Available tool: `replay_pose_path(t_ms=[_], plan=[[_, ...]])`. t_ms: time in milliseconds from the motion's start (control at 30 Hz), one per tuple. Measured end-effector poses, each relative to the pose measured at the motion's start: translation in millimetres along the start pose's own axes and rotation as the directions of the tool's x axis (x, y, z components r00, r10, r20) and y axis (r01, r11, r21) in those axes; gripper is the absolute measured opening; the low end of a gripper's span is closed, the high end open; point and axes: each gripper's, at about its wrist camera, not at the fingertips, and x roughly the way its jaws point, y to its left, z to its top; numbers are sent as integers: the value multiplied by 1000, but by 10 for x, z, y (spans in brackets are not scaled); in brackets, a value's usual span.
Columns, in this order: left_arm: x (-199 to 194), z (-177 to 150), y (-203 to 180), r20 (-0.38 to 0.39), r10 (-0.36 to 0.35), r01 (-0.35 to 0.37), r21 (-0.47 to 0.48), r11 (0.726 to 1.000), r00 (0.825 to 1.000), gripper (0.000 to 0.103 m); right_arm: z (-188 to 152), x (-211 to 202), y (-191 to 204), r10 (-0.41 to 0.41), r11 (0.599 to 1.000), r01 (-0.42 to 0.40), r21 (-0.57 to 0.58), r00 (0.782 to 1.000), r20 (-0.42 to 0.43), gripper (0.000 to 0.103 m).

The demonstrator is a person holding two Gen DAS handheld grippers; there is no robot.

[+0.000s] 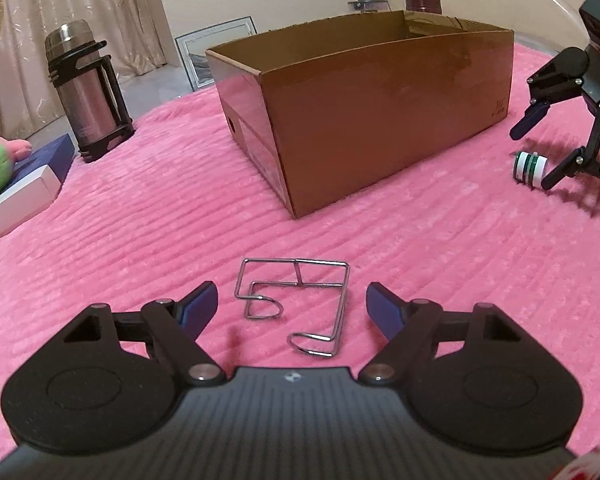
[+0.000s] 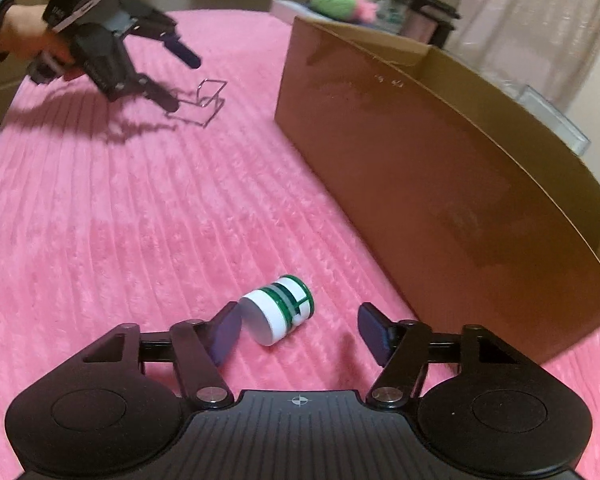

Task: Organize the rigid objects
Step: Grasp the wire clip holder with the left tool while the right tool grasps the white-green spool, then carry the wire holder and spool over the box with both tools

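As far as its rim shows, the cardboard box [image 1: 380, 120] seems empty.

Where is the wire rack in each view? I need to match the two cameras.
Left wrist: wire rack lies low centre on the pink cloth, between the open left gripper's fingers, untouched.
Right wrist: wire rack sits upper left, just past the left gripper.
Shared landmark: the cardboard box, behind the rack in the left view, right of it in the right view.
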Motion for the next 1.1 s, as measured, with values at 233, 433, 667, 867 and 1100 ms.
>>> replay_pose_path(t_ms=[233,433,667,867,1100], plan=[[114,25,2,-14,-24,24,6,1000,1000,78,66,130,-93,63,998,-63,13,998,-28,34],[180,38,57,-16,-57,57,-3,998,998,78,70,58,-72,66,988,-67,140,998,14,29],[263,70,185,-29,-111,111,2,994,993,78,23,-23,146,29,959,-50,280,996,80,28],[300,94,247,-44,-149,149,13,989,988,73,-36,-58,244,-7,919,-38,393,994,112,28],[333,124,250,-58,-162,163,9,987,985,65,-101,-99,277,-36,875,-32,484,991,131,28]])
